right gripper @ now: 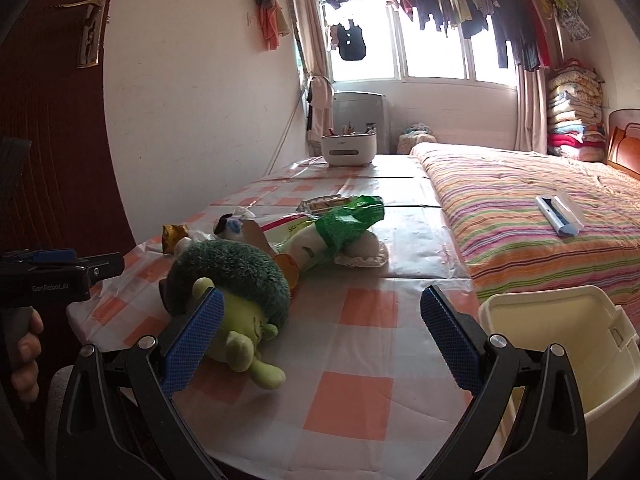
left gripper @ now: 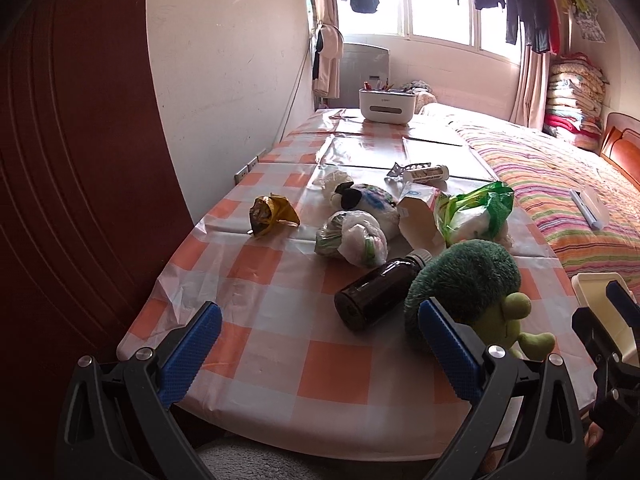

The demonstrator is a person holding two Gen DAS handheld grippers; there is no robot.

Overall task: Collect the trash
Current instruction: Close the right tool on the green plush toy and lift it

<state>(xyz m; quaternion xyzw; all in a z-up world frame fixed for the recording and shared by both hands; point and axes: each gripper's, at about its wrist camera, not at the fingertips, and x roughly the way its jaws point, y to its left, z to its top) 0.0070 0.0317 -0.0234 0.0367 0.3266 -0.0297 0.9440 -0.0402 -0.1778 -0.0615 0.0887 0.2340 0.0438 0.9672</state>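
Grippers, our left (left gripper: 320, 336) and right (right gripper: 322, 320), gape empty near the broccoli plush (left gripper: 466, 280); brown bottle (left gripper: 380, 290) touches it.

Checked-cloth table (left gripper: 280, 360): dark bottle (left gripper: 376, 292), plush broccoli (left gripper: 468, 280), wrappers (left gripper: 272, 214), possibly tissue pack (left gripper: 476, 212).

A crumpled yellow wrapper (left gripper: 273, 215), knotted plastic bag (left gripper: 354, 238) and toppled brown bottle (left gripper: 380, 289) lie near the cream bin (right gripper: 560, 356).

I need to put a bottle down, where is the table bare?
Bare cloth lies between the left gripper and the brown bottle, and beyond the tube toward the white caddy. Mid-table is crowded.
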